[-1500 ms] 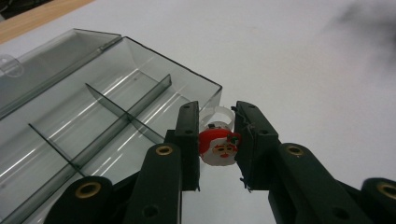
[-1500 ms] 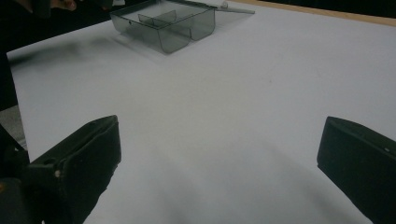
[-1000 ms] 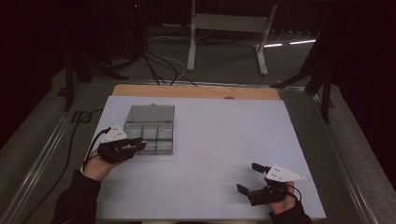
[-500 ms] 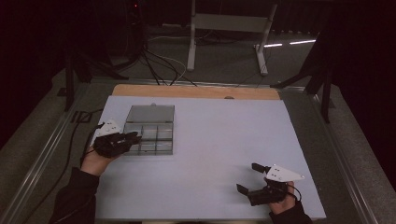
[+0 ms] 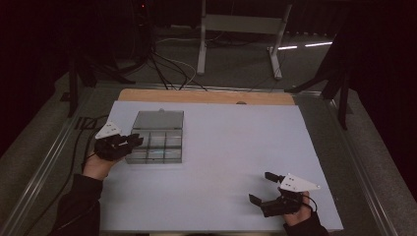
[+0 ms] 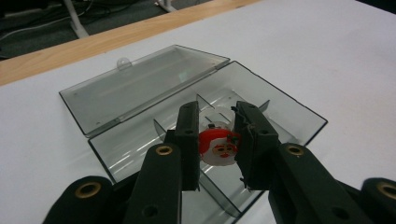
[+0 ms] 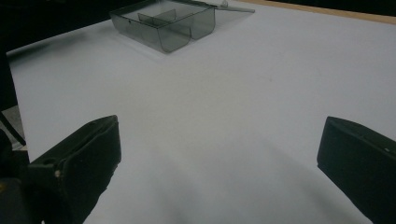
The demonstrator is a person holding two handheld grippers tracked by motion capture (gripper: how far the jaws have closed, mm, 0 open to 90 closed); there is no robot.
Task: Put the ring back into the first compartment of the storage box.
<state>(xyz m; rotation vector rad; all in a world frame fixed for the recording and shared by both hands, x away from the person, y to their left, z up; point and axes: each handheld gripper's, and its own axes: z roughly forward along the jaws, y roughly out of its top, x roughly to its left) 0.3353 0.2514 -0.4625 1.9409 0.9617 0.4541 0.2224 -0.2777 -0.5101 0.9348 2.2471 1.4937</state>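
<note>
High view looks down on a table (image 5: 226, 147) with a white top and a wooden strip along its far edge. Toward the far left corner of the table sits a smoky clear plastic box (image 5: 156, 145), divided into small compartments, with its hinged lid (image 5: 158, 119) folded open flat on the table behind it. A person's left hand (image 5: 98, 164), in a dark sleeve, comes in from the near left edge and holds the left gripper (image 5: 134, 141) at the box's left side. Left gripper view shows that gripper (image 6: 217, 140) over the box (image 6: 280, 105), its two black jaws closed narrowly on a small round red and white Santa face charm (image 6: 218, 147), held above a compartment near the middle of the box; the open lid (image 6: 140, 84) lies beyond. Near the table's near right corner, well apart from the box, the right gripper (image 5: 261, 187) rests low over the bare white surface. Right gripper view shows its jaws spread wide with nothing between them, and the box (image 7: 163, 23) far off.
</note>
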